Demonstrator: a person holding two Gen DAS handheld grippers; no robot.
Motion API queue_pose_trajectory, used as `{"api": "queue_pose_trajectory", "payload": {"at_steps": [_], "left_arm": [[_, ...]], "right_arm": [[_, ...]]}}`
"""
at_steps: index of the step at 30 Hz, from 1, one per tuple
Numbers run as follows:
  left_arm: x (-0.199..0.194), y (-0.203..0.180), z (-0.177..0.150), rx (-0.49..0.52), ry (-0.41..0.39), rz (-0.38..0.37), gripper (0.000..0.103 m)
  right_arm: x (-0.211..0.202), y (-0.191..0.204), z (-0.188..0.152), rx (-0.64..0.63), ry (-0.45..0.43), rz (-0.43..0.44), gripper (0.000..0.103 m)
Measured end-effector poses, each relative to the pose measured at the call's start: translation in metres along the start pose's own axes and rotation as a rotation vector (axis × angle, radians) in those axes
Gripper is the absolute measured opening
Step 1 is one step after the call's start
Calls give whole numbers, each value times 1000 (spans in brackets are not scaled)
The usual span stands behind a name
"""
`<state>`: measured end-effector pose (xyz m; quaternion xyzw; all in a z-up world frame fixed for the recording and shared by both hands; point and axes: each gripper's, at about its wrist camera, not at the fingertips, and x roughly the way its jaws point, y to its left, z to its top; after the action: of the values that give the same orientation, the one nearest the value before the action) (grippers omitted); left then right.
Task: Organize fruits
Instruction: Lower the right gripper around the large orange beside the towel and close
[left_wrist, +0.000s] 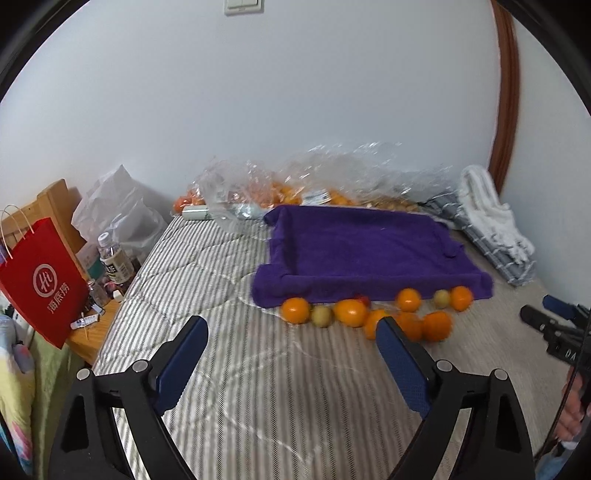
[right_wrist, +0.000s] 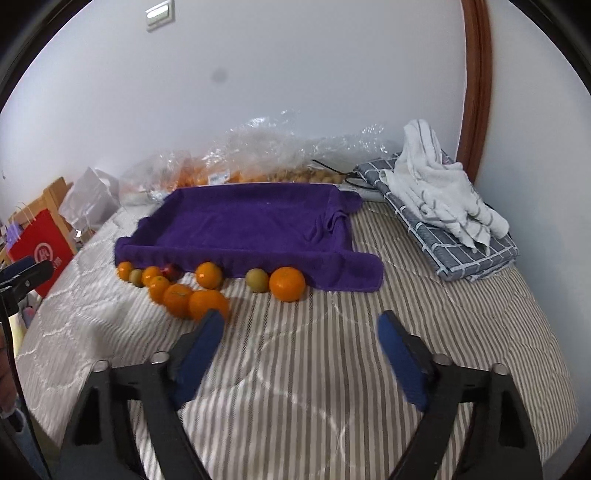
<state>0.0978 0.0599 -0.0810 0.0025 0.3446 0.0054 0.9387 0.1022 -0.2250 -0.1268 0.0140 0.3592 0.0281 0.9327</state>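
Before us our right gripper (right_wrist: 301, 326) with jaws apart over the striped bed cover (right_wrist: 314, 369), oranges (right_wrist: 287, 283) lining a purple towel-draped tray (right_wrist: 240, 221), folded white towel (right_wrist: 439, 188) beyond.

Left tongs (left_wrist: 291, 326) agape and empty, right tongs (right_wrist: 301, 321) likewise, seemingly angled downward

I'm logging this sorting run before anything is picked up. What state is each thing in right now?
Left gripper: open, empty, above the bedspread.
Right gripper: open, empty.
Purple towel-lined tray: empty.
Oranges: loose on the bed along the tray's front edge.
Greenish fruits: loose among the oranges.
Clear plastic bags: crumpled behind the tray, more fruit inside.
White towel: bunched on a folded checked cloth.
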Motion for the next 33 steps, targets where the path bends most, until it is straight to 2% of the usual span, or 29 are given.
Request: {"api": "queue_pose_trajectory", "payload": {"at_steps": [2, 4, 5, 9, 14, 20, 25, 31, 33], "left_arm": [[14, 4, 2, -3, 23, 13, 92], [26, 9, 4, -12, 51, 12, 81], [33, 12, 5, -19, 72, 8, 80], [51, 22, 6, -60, 116, -61, 68], [76, 19, 8, -50, 192, -132, 67], [108, 11, 6, -2, 256, -92, 67], [128, 6, 7, 38, 261, -62, 67], [143, 13, 5, 4, 268, -115, 65], [148, 15, 3, -17, 278, -129, 62]], "right_arm": [[15, -1, 2, 0, 10, 9, 79], [35, -2, 7, 0, 40, 29, 73], [43, -1, 9, -5, 56, 29, 68], [70, 5, 16, -59, 85, 26, 65], [102, 3, 20, -55, 146, 63, 58], [130, -2, 18, -38, 203, 83, 57], [142, 0, 18, -41, 216, 84, 58], [147, 8, 19, -64, 205, 61, 57], [145, 9, 19, -67, 199, 62, 52]]}}
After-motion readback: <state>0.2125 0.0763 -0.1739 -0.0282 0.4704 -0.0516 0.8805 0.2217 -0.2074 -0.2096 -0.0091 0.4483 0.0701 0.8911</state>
